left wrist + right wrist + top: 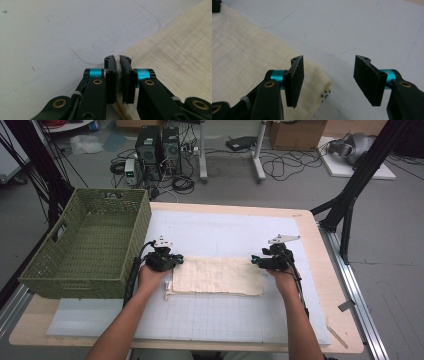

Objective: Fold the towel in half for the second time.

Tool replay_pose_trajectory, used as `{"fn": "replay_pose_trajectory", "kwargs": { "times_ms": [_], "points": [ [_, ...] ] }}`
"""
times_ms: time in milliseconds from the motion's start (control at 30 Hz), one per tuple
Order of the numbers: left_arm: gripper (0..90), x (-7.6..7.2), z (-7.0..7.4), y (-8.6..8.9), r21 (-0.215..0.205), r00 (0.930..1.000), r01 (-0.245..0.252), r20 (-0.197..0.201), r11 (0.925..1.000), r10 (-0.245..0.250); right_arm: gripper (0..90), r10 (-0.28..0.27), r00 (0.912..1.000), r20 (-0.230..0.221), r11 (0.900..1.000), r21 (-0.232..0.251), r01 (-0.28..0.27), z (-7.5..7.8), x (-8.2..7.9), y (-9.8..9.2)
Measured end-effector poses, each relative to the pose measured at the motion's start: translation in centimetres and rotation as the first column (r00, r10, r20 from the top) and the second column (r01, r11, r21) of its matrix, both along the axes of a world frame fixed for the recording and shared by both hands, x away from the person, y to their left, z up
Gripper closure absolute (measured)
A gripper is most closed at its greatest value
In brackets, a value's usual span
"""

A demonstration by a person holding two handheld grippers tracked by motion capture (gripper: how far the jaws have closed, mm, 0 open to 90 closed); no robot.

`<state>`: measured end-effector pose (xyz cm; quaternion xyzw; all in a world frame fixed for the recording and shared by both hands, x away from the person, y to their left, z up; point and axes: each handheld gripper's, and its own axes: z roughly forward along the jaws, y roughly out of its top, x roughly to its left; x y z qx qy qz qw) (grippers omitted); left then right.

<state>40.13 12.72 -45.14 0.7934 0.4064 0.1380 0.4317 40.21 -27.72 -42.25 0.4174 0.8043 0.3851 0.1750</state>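
Cloth (217, 276) held at its left end, centre of the high view.
The left gripper (117, 65) is clamped on the cloth's edge; the right gripper (328, 75) is held half open over the right corner, nothing gripped.

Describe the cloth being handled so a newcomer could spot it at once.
On the pale gridded mat covering the wooden table, right of the green woven basket, lies a cream folded cloth between the two hands. It is the only fabric there, flat and oblong, with the left tongs shut on its left end.
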Motion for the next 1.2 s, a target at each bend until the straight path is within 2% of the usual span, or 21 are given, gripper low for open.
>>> {"fn": "replay_pose_trajectory", "kwargs": {
  "times_ms": [67, 167, 267, 300, 400, 500, 600, 700, 833, 900, 933, 1067, 1133, 1200],
  "points": [
    [83.8, 0.0, 0.0, 0.1, -0.002, 1.0, 0.001, -0.003, 1.0, -0.001, 47.3, 0.001, 0.9999, -0.01, 1.0, -0.009, -0.001, -0.1, 0.6, 0.2],
    [83.8, 0.0, 0.0, 0.2, -0.02, 0.9999, -0.003, -0.011, 0.9998, 0.002, 53.1, 0.007, 1.0, 0.0, 1.0, 0.012, -0.007, -0.5, 1.1, 0.6],
    [83.9, 0.0, 0.0, 0.3, -0.03, 0.9999, -0.005, -0.016, 0.9995, 0.005, 55.3, 0.017, 0.9989, -0.044, 1.0, -0.014, -0.018, -1.4, 1.6, 1.0],
    [83.9, 0.0, 0.0, 0.3, -0.031, 0.9998, -0.007, -0.017, 0.9995, 0.006, 56.2, 0.022, 0.998, -0.06, 1.0, -0.009, -0.023, -1.7, 1.7, 1.0],
    [84.1, 0.0, 0.0, 0.3, -0.035, 0.9998, -0.007, -0.019, 0.9994, 0.006, 58.3, 0.046, 0.995, -0.088, 0.999, -0.01, -0.047, -2.0, 1.7, 1.1],
    [84.3, 0.0, 0.0, 0.4, -0.04, 0.9997, -0.009, -0.022, 0.9992, 0.008, 61.1, 0.06, 0.9935, -0.096, 0.998, -0.024, -0.063, -1.9, 1.6, 1.1],
    [84.7, 0.0, 0.0, 0.5, -0.046, 0.9995, -0.012, -0.028, 0.9989, 0.011, 74.7, 0.087, 0.9905, -0.107, 0.996, -0.022, -0.09, -1.8, 1.4, 0.7],
    [85.2, 0.0, 0.0, 0.6, -0.058, 0.9994, -0.017, -0.031, 0.9982, 0.015, 83.4, 0.105, 0.9866, -0.125, 0.994, -0.021, -0.109, -1.7, 1.1, 0.5],
    [85.6, -0.1, 0.1, 0.7, -0.063, 0.9996, -0.016, -0.023, 0.9979, 0.015, 85.6, 0.106, 0.9887, -0.106, 0.993, -0.042, -0.111, -1.4, 0.8, 0.6],
    [85.7, -0.1, 0.5, 1.0, -0.102, 0.9995, -0.027, -0.018, 0.9944, 0.025, 85.7, 0.108, 0.9899, -0.092, 0.993, -0.033, -0.112, -1.2, 0.7, 0.5],
    [85.7, -0.1, 0.8, 1.0, -0.125, 0.9994, -0.035, 0.001, 0.9916, 0.035, 85.7, 0.108, 0.9917, -0.069, 0.993, -0.035, -0.111, -1.1, 0.6, 0.4],
    [85.9, -0.3, 1.5, 1.0, -0.167, 0.9962, -0.043, 0.068, 0.985, 0.055, 85.8, 0.084, 0.9963, 0.02, 0.996, -0.038, -0.083, -0.1, 0.3, 0.2],
    [85.9, -0.3, 1.5, 1.0, -0.165, 0.9962, -0.042, 0.068, 0.9853, 0.054, 85.8, 0.087, 0.9952, 0.045, 0.996, -0.039, -0.085, 0.1, 0.1, 0.2],
    [85.9, -0.4, 1.5, 1.0, -0.156, 0.997, -0.038, 0.06, 0.987, 0.048, 85.8, 0.092, 0.9948, 0.044, 0.995, -0.047, -0.09, 0.2, -0.1, 0.4]
  ]
}}
